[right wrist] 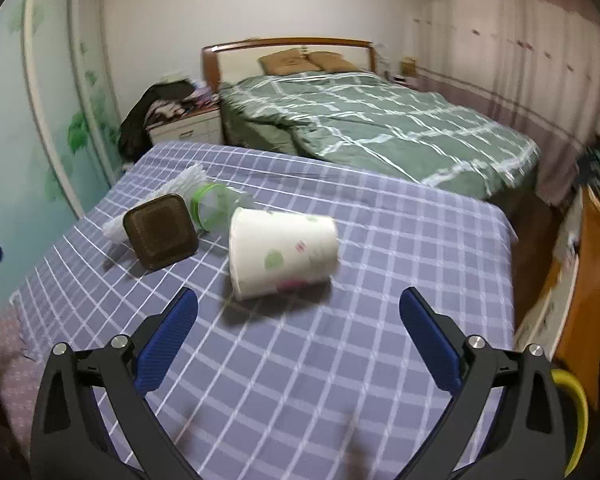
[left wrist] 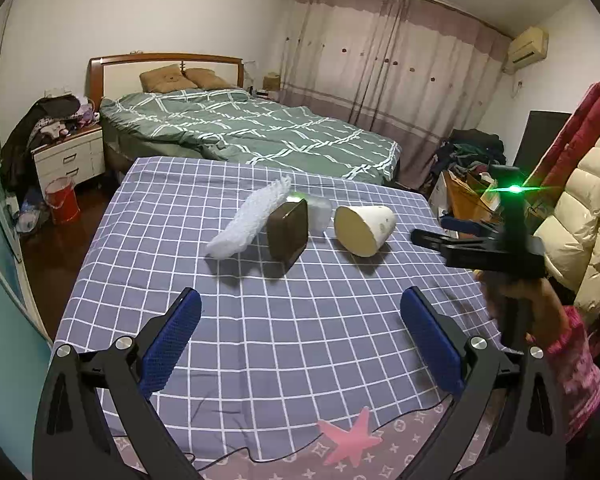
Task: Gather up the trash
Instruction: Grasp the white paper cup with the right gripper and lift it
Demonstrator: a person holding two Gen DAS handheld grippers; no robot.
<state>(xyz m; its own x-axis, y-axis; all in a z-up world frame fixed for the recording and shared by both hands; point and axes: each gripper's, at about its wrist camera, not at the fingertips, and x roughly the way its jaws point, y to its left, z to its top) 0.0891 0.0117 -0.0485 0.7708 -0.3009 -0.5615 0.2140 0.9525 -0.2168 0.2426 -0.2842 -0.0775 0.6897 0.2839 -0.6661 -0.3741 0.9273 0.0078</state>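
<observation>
A white paper cup [left wrist: 365, 229] [right wrist: 282, 252] lies on its side on the checked cloth. Left of it a brown square container [left wrist: 287, 234] [right wrist: 161, 232] stands on edge. Behind it lie a clear plastic jar with a green band [right wrist: 214, 207] [left wrist: 318, 210] and a white foam net sleeve [left wrist: 250, 218] [right wrist: 180, 184]. My left gripper [left wrist: 300, 304] is open and empty, well short of the items. My right gripper [right wrist: 298, 302] is open and empty, just in front of the cup; it also shows in the left wrist view [left wrist: 440, 232] at the table's right edge.
The table with its purple checked cloth [left wrist: 284, 344] stands before a bed with a green quilt [left wrist: 260, 128]. A red bucket [left wrist: 63, 200] and a nightstand [left wrist: 70, 156] are at the left. Clothes, boxes [left wrist: 468, 184] and hanging jackets [left wrist: 588, 200] crowd the right side.
</observation>
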